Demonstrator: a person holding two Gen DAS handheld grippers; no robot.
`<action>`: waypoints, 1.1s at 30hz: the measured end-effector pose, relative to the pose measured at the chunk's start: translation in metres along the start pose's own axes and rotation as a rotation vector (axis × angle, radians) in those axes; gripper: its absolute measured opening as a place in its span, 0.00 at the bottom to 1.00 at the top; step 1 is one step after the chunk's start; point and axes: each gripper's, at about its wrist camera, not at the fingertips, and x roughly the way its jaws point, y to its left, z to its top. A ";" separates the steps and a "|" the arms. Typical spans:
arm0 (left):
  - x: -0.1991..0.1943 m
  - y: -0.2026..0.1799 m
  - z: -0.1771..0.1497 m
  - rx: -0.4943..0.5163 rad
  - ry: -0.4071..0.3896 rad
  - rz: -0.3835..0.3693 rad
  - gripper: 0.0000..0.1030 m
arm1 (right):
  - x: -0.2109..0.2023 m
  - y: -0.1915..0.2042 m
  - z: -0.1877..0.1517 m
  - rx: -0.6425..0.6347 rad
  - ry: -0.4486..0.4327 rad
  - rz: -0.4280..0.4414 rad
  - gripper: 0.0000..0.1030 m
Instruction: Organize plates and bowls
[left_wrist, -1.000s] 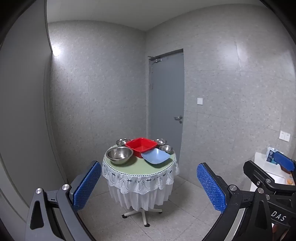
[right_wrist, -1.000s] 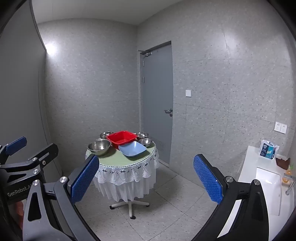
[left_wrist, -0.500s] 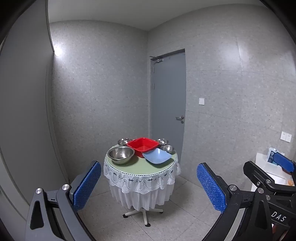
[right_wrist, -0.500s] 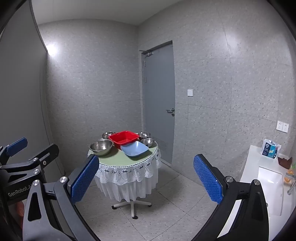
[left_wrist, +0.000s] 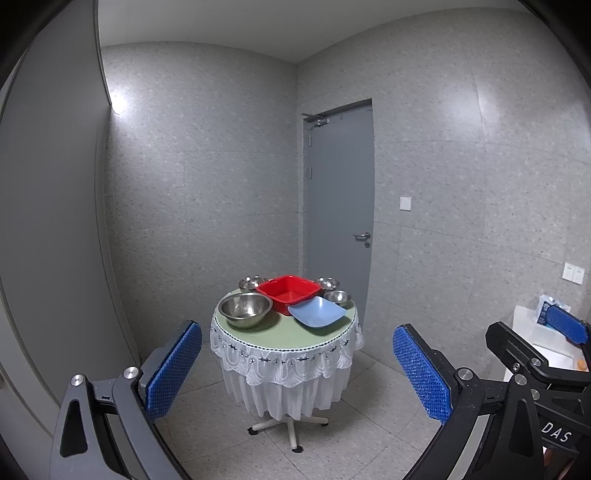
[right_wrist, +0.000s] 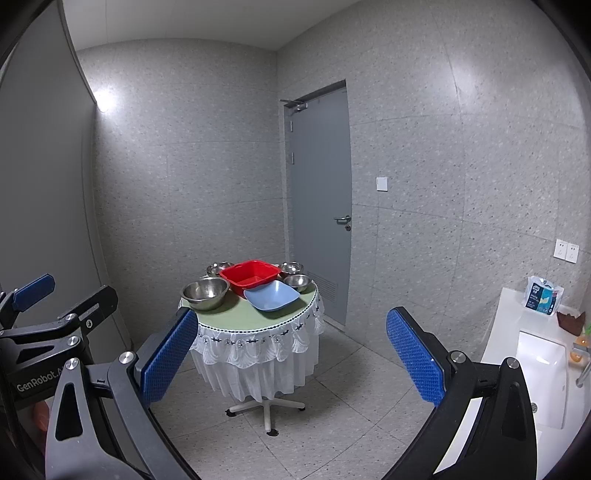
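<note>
A small round table (left_wrist: 280, 334) (right_wrist: 236, 315) with a green top and white lace skirt stands some way ahead. On it are a large steel bowl (left_wrist: 245, 309) (right_wrist: 205, 292), a red square basin (left_wrist: 289, 292) (right_wrist: 250, 277), a blue square plate (left_wrist: 317, 312) (right_wrist: 272, 295) and three small steel bowls (left_wrist: 337, 296) (right_wrist: 297, 282). My left gripper (left_wrist: 295, 365) is open and empty, well short of the table. My right gripper (right_wrist: 291, 354) is open and empty too, equally far back.
A grey door (left_wrist: 338, 206) is shut behind the table. A white sink counter (right_wrist: 535, 354) with a blue packet (right_wrist: 543, 295) runs along the right wall. A grey wall panel (left_wrist: 48, 221) is close on the left. Tiled floor lies between me and the table.
Both grippers have drifted slightly closer to the table, which looks a little larger. Both stay open and nothing on the table has moved.
</note>
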 end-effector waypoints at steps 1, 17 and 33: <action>0.000 0.000 0.000 0.000 0.000 0.000 0.99 | 0.000 0.001 0.000 0.000 -0.002 0.000 1.00; 0.001 -0.001 0.001 0.001 -0.002 0.006 0.99 | 0.001 0.000 0.001 -0.002 -0.001 0.004 1.00; 0.001 -0.005 0.000 0.004 -0.005 0.013 0.99 | 0.002 0.004 0.001 -0.003 -0.001 0.006 1.00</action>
